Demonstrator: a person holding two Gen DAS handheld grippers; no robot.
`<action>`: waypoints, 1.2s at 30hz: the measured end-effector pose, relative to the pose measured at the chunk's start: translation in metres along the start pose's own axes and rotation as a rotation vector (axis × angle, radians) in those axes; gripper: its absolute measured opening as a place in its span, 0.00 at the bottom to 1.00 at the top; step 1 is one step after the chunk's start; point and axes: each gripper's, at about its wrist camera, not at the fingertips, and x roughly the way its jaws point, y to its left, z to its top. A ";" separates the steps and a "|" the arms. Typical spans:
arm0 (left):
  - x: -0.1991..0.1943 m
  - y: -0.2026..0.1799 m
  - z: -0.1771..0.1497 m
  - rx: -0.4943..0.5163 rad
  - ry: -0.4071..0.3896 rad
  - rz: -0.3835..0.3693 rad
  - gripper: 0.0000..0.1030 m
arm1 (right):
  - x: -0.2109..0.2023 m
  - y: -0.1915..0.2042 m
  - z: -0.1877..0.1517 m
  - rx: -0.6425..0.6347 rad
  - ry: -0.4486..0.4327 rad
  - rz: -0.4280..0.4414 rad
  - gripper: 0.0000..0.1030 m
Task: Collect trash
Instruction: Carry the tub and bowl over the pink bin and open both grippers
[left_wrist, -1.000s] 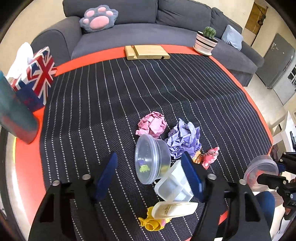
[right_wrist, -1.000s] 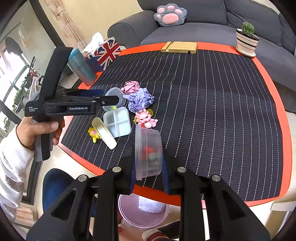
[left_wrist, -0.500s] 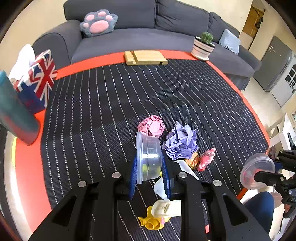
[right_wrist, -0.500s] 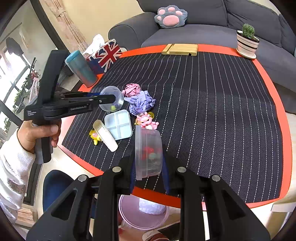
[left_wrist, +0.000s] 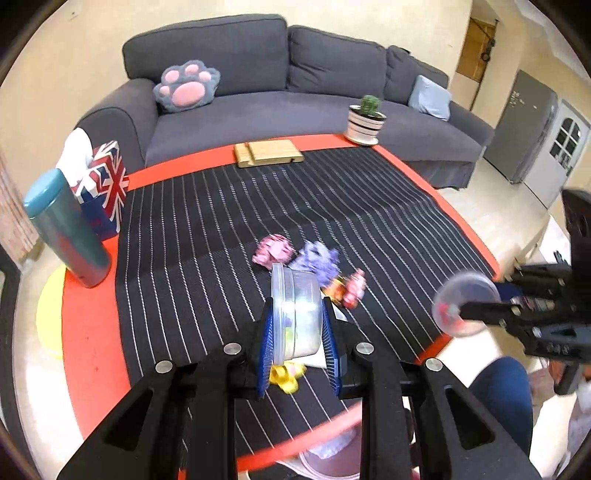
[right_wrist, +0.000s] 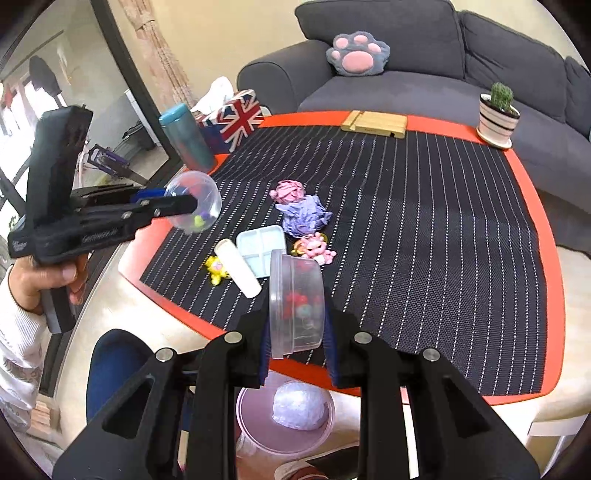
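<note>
My left gripper (left_wrist: 297, 320) is shut on a clear plastic tub (left_wrist: 299, 314) with small coloured bits inside, held on its side above the striped mat (left_wrist: 207, 229). In the right wrist view this tub (right_wrist: 194, 206) hangs over the table's left corner. My right gripper (right_wrist: 296, 317) is shut on a second clear tub (right_wrist: 298, 302) holding red bits, above the table's near edge. On the mat lie a pink paper wad (right_wrist: 289, 190), a purple paper wad (right_wrist: 306, 218), a white compartment box (right_wrist: 263, 246), a yellow toy (right_wrist: 216, 270) and a pink toy (right_wrist: 316, 249).
A pink bin (right_wrist: 244, 415) holding a pale wad stands on the floor below the near edge. A teal tumbler (left_wrist: 68, 229) and a flag-printed tissue box (left_wrist: 105, 184) stand at the left. A wooden block (left_wrist: 267, 152) and a potted cactus (left_wrist: 365, 120) stand at the far edge, before a grey sofa (left_wrist: 280, 110).
The left gripper closed on the clear tub lying on the mat, then lifted it up and back toward the near edge. The right gripper rose a little with its tub.
</note>
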 end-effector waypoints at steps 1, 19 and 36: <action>-0.004 -0.003 -0.004 0.003 -0.003 -0.005 0.23 | -0.003 0.003 -0.001 -0.010 -0.003 -0.002 0.22; -0.039 -0.051 -0.080 0.048 0.004 -0.078 0.23 | -0.031 0.045 -0.057 -0.100 0.012 0.036 0.22; -0.043 -0.058 -0.123 0.013 0.036 -0.115 0.23 | -0.009 0.063 -0.103 -0.089 0.093 0.103 0.63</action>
